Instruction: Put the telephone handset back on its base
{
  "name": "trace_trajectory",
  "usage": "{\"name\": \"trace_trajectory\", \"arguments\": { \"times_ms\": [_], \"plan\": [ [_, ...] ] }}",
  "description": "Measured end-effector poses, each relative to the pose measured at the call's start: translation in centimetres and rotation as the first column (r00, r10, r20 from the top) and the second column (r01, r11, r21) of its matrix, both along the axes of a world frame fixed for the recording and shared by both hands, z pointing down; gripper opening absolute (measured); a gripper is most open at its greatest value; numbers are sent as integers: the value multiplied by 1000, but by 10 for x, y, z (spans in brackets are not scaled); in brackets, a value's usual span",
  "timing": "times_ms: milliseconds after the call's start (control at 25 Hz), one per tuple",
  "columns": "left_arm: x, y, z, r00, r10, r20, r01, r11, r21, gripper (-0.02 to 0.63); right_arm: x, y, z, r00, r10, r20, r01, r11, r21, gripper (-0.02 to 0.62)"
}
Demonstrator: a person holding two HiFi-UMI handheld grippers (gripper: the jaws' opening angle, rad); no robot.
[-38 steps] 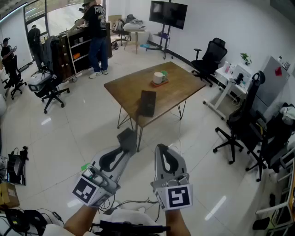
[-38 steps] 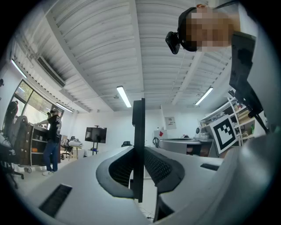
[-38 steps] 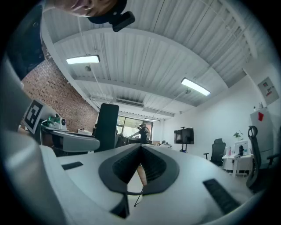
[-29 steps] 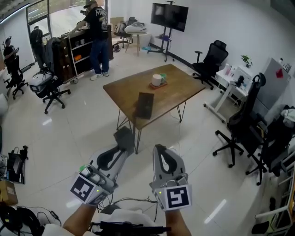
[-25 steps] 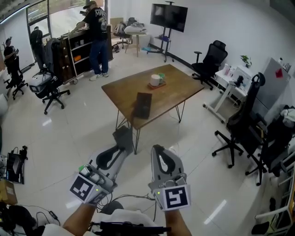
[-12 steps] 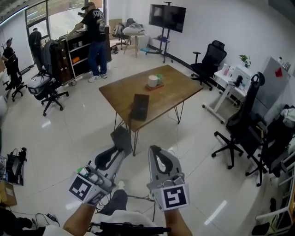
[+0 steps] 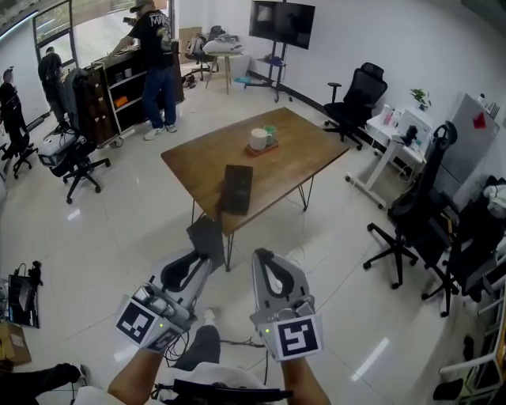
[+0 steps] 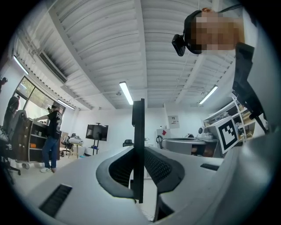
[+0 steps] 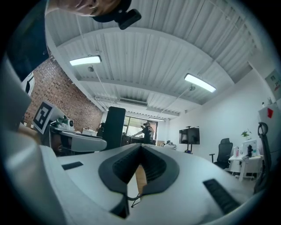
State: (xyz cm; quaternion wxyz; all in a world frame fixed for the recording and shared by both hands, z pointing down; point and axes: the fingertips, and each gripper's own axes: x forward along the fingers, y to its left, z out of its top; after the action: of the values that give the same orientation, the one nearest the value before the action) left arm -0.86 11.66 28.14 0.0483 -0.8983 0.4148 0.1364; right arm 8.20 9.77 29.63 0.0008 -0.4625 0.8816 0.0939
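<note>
Far left, a black office chair [image 7: 69,150] stands on the white tile floor, and behind it a person [image 7: 154,55] in a dark shirt and jeans stands at a dark shelf [image 7: 118,87]. Low in the head view, the left gripper [image 7: 204,257] points forward and up toward the table, marker cube [image 7: 144,324] nearest the camera. Its jaws pinch the handset [image 7: 205,234], a thin dark flat slab. The left gripper view shows it edge-on and upright between the pads, sticking out past the tips. The handset is in the air over the floor, just short of the table's near corner and not touching it. The wooden table [image 7: 292,154] sits ahead on thin black legs. The base [image 7: 236,188], a dark flat rectangle, lies near the table's front edge, well apart from the handset. A white mug [image 7: 259,139] sits on a coaster further back, with something green behind it. The right gripper [image 7: 265,255] is just beside the left one and roughly parallel to it. Its jaws are pressed together with nothing between them, as the right gripper view shows. A TV [image 7: 281,19] on a stand is at the back wall. To the right are a black chair [image 7: 360,95], a white desk [image 7: 395,130] and more dark chairs [image 7: 419,206].
</note>
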Motion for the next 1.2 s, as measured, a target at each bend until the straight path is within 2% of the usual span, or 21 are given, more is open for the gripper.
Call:
{"name": "trace_trajectory", "arguments": {
  "times_ms": [440, 640, 840, 1200],
  "plan": [
    [-6, -94, 21, 998, 56, -15, -57, 996, -69, 61, -11, -93, 16, 1000, 30, -8, -31, 998, -50, 5],
    [-16, -137, 27, 998, 59, -17, -60, 996, -72, 61, -21, -133, 23, 999, 38, -19, -40, 997, -69, 5],
    [-25, -173, 39, 993, 111, -33, -115, 985, -130, 61, -37, -170, 28, 998, 47, -31, -49, 995, -92, 5],
    [-40, -237, 49, 988, 148, -31, -151, 977, -150, 61, -57, -227, 36, 996, 81, -41, -85, 989, -121, 5]
  ]
}}
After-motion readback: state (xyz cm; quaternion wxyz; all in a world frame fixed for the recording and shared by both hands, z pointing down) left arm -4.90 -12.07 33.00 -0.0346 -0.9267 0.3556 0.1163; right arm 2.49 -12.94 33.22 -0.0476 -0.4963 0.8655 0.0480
